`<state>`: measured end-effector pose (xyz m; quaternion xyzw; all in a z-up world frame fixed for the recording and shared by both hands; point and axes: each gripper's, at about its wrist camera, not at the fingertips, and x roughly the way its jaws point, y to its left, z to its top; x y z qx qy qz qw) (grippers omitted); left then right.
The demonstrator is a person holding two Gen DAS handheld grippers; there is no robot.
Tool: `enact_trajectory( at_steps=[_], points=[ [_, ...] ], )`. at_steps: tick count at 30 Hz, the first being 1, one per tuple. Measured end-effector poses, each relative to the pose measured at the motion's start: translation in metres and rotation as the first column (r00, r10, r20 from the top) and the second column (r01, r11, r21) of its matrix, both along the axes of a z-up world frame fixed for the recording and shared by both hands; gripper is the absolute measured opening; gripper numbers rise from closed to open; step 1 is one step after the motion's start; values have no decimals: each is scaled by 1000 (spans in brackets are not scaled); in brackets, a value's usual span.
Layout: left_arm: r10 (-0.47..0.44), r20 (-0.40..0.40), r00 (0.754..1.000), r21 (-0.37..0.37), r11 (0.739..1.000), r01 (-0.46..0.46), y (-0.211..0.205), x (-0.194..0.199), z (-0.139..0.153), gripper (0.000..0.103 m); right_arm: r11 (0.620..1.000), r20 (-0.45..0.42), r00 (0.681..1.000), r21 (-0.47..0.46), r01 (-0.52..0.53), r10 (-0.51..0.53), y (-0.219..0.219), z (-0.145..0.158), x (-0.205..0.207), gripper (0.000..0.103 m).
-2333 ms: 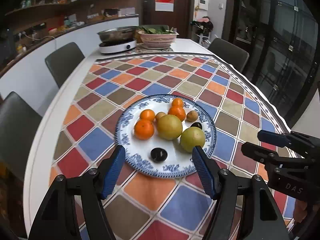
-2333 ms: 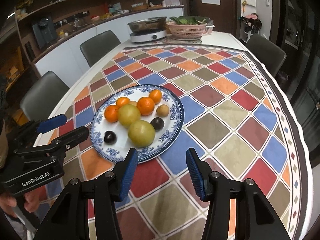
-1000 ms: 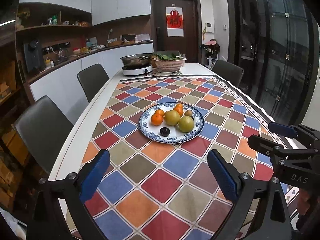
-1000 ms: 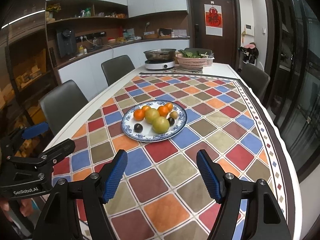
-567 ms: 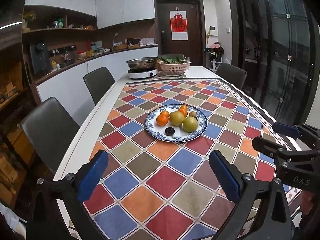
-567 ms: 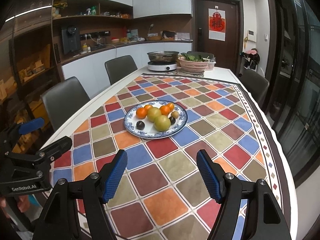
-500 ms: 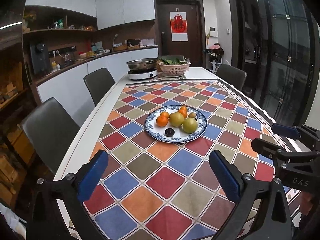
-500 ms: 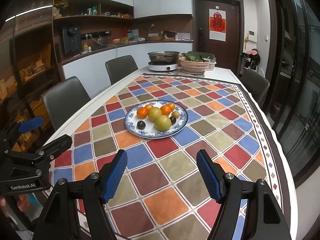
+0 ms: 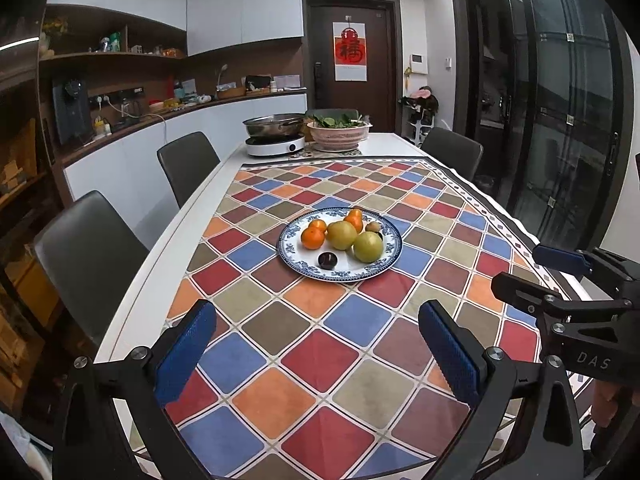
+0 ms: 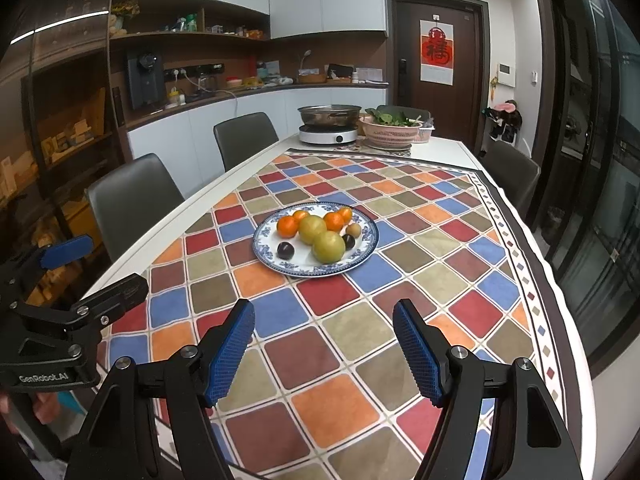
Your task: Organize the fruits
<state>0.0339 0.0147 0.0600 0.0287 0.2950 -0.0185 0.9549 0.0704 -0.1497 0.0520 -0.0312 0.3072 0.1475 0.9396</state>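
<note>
Left wrist view: left gripper (image 9: 318, 350) wide-jawed, well short of plate (image 9: 294, 258).

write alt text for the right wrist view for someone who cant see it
A blue-and-white plate of oranges, two yellow-green fruits and two dark plums sits mid-table on a colourful checked cloth. The open right gripper hovers in the foreground; the left gripper is at the left edge.

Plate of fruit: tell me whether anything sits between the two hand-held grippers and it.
Nothing visible does. Only bare checkered tablecloth lies between the open right hand-held gripper, the open left hand-held gripper and the plate; pot and basket sit beyond it.
</note>
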Motion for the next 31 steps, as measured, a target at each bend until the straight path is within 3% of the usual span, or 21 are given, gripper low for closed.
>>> enact_trajectory(
  at_steps=[13,31],
  points=[
    [8,20,1000,-4,1000,-8,1,-2,-1,103,1000,-1,1000,2,-1,1,0,0,0,72],
    [7,-18,1000,-13,1000,-7,1,3,-7,103,1000,-21,1000,-4,-1,1,1,-10,2,72]
  ],
)
